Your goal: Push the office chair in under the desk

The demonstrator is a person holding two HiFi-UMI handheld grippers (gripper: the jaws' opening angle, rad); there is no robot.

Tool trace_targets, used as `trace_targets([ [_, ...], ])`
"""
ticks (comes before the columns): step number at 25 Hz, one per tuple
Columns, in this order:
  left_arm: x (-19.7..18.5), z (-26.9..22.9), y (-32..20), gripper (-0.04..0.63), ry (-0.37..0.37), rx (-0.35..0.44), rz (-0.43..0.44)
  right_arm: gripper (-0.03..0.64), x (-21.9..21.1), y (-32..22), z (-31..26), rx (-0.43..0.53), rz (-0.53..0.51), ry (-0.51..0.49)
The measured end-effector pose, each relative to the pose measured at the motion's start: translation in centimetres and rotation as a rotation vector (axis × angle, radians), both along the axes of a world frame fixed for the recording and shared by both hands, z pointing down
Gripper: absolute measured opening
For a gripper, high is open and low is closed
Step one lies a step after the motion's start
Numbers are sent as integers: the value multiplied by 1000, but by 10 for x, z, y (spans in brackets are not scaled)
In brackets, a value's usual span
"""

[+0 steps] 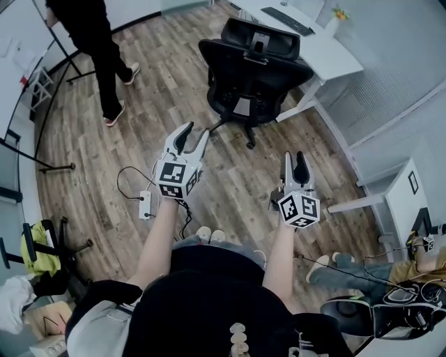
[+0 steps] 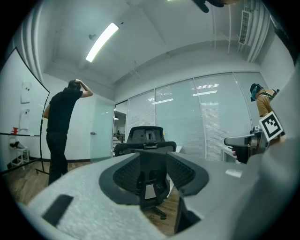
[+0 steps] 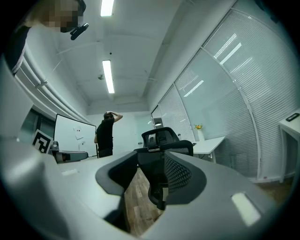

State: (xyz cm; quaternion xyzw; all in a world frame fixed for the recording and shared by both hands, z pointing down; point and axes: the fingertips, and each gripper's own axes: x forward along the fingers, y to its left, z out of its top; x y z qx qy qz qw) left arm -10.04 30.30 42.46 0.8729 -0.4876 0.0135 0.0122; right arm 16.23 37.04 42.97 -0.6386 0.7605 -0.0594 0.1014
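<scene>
The left gripper (image 1: 196, 131) and right gripper (image 1: 293, 157) both gape wide and empty, touching nothing; each carries a cube of black-and-white square markers. Ahead, on the wood-plank floor (image 1: 233, 183), stands the black mesh-backed office chair (image 1: 252, 73), well apart from both, just beside the white desk (image 1: 333, 57); a dark keyboard (image 1: 287, 21) lies there.

Brown wood-plank floor (image 1: 139, 125) spreads beneath and ahead of the left tongs (image 1: 196, 132) and the right tongs (image 1: 294, 157), with a white power strip (image 1: 145, 205) and its black cable (image 1: 122, 174) lying just left of the left tongs. Ahead of both, glass wall panels (image 2: 211, 117) with blinds (image 3: 243, 70) run on to the right under a white ceiling (image 2: 178, 28) with strip lights (image 2: 101, 42). A whiteboard (image 3: 70, 133) stands far ahead to the left, and a white cabinet (image 1: 408, 202) sits right of the right tongs.
</scene>
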Motion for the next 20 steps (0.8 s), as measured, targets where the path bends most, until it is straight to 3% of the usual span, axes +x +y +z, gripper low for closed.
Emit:
trace_targets([
  [20, 2, 15, -3, 167, -3, -9, -95, 178, 30, -29, 11, -3, -52, -2],
])
